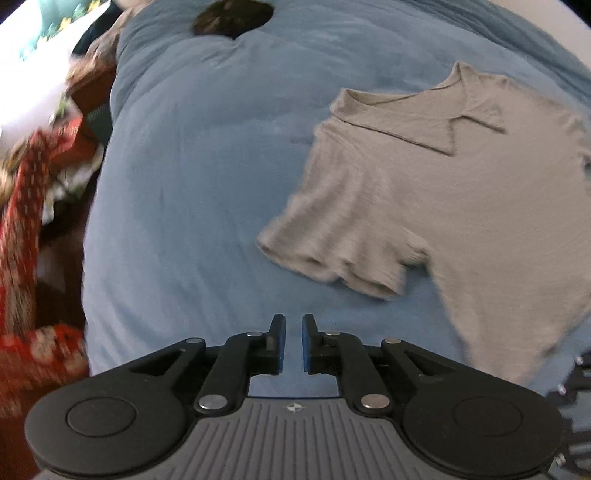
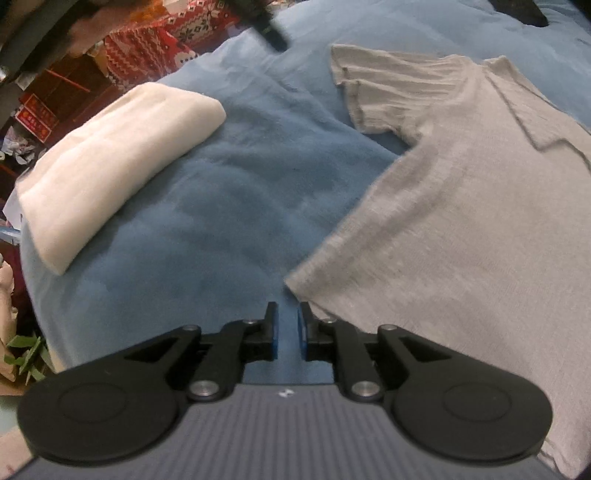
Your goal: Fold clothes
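A beige short-sleeved shirt (image 1: 424,192) lies spread flat on the blue blanket (image 1: 192,184), collar at the far end and one sleeve (image 1: 332,254) pointing toward my left gripper (image 1: 293,321). That gripper hovers just short of the sleeve hem, its fingers a narrow gap apart and holding nothing. In the right wrist view the same shirt (image 2: 461,221) fills the right side. My right gripper (image 2: 287,310) sits at the shirt's lower hem corner (image 2: 295,282), slightly open, with only the blanket (image 2: 221,206) showing between its pads.
A folded white garment (image 2: 118,158) rests on the blanket to the left. Red patterned fabric (image 1: 22,221) and clutter lie beyond the bed's left edge. A dark item (image 1: 232,16) sits at the far end of the bed.
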Motion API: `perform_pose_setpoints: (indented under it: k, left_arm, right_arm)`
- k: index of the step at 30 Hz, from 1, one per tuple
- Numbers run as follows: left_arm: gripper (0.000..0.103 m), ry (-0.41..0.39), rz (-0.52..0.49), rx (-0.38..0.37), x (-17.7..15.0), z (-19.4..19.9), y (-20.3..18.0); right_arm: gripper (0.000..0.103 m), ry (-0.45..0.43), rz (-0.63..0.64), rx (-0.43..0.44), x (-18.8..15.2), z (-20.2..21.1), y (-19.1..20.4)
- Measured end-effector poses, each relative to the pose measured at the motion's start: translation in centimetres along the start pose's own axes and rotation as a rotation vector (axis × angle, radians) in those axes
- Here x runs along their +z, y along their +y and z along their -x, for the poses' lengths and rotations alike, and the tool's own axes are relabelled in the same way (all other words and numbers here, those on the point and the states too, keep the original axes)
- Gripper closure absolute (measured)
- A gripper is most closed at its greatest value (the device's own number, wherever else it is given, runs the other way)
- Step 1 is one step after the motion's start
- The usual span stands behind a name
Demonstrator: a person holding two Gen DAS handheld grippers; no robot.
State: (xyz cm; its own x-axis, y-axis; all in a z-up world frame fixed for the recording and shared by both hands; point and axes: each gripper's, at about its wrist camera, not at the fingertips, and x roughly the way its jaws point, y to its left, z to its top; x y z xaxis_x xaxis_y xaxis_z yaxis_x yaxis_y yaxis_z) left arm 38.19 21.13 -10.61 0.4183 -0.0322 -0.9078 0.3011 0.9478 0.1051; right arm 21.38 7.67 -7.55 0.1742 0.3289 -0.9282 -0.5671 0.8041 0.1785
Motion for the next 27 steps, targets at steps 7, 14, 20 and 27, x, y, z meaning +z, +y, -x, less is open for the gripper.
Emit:
perform_pose_setpoints:
  k: [7, 14, 20, 27]
  left_arm:
    - [0.082, 0.016, 0.108, -0.101, -4.2, 1.6, -7.3]
    - [0.073, 0.026, 0.150, -0.164, -6.3, -0.7, -13.5]
    - [0.066, 0.012, 0.218, -0.138, -6.6, -1.6, -14.2]
    - [0.066, 0.077, 0.234, -0.155, -7.3, -3.3, -14.1]
  right_arm:
    - [0.089, 0.022, -0.079, -0.137, -7.6, 6.3, -7.6]
    - [0.085, 0.059, -0.163, -0.351, -14.7, 11.9, -15.5]
    - [0.080, 0.012, -0.255, -0.451, -17.7, 15.0, -20.5]
    - [0.076, -0.066, -0.353, -0.368, -17.4, 13.9, -22.1]
